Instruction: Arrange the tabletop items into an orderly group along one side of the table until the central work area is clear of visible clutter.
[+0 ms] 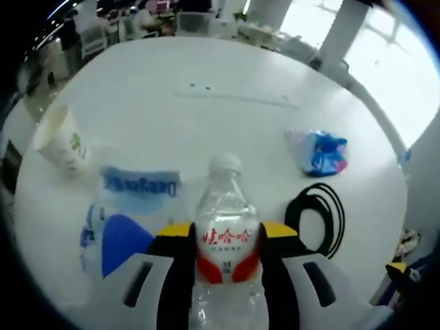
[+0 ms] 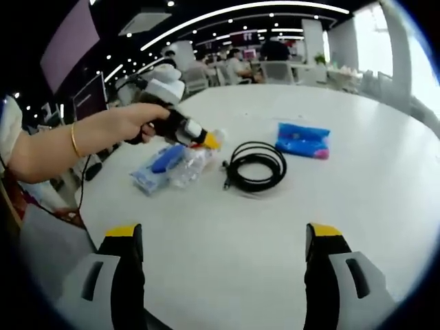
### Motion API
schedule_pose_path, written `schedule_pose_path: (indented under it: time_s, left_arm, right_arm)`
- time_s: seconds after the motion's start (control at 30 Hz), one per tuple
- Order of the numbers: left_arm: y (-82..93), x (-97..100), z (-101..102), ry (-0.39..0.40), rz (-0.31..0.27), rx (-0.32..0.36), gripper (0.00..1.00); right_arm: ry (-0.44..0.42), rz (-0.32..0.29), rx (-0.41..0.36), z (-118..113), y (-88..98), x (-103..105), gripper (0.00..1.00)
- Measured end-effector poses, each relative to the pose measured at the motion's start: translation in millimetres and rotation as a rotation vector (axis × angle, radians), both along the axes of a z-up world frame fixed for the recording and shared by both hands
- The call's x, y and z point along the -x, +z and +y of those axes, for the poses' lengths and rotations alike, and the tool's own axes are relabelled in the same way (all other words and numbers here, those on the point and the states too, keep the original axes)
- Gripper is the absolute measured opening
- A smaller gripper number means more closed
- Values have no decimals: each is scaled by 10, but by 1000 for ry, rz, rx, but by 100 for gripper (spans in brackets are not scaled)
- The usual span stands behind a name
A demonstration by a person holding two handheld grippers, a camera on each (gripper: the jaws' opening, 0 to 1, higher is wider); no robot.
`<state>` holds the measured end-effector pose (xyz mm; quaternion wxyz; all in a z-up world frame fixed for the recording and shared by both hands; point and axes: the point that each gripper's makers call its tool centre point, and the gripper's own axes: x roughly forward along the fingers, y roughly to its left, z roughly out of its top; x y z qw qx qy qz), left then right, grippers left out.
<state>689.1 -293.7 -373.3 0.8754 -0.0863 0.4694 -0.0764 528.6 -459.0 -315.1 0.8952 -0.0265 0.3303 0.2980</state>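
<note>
A clear water bottle [image 1: 225, 240] with a red label and white cap sits between the yellow-tipped jaws of my left gripper [image 1: 227, 234], which is shut on its body. In the right gripper view a hand holds that left gripper [image 2: 206, 141] down on the bottle [image 2: 187, 167], which lies low on the table beside a blue tissue pack [image 2: 155, 168]. My right gripper [image 2: 223, 234] hovers over bare table, open wide with nothing between its jaws. The tissue pack [image 1: 130, 206] lies just left of the bottle. A coiled black cable [image 1: 317, 216] lies to its right.
A white paper cup [image 1: 63, 141] stands at the left on the round white table [image 1: 206, 103]. A blue snack packet [image 1: 322, 152] lies beyond the cable [image 2: 258, 165]; the same packet [image 2: 302, 141] is at the far right. Chairs and desks ring the table's far edge.
</note>
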Motion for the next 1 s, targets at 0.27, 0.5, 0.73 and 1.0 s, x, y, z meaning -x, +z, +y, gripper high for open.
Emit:
schedule_pose_path:
  time_s: [0.27, 0.5, 0.73, 1.0]
  left_arm:
    - [169, 22, -38, -10, -41, 30, 34]
    - [396, 28, -47, -15, -116, 36, 33]
    - [647, 27, -69, -59, -244, 40, 33]
    - [718, 111, -53, -99, -363, 22, 33]
  right_arm:
    - [-2, -1, 0, 3, 2, 2, 96]
    - [-3, -2, 5, -7, 3, 7, 95]
    - [-7, -9, 11, -30, 18, 6, 94]
    - [-2, -28, 12, -5, 57, 1, 94]
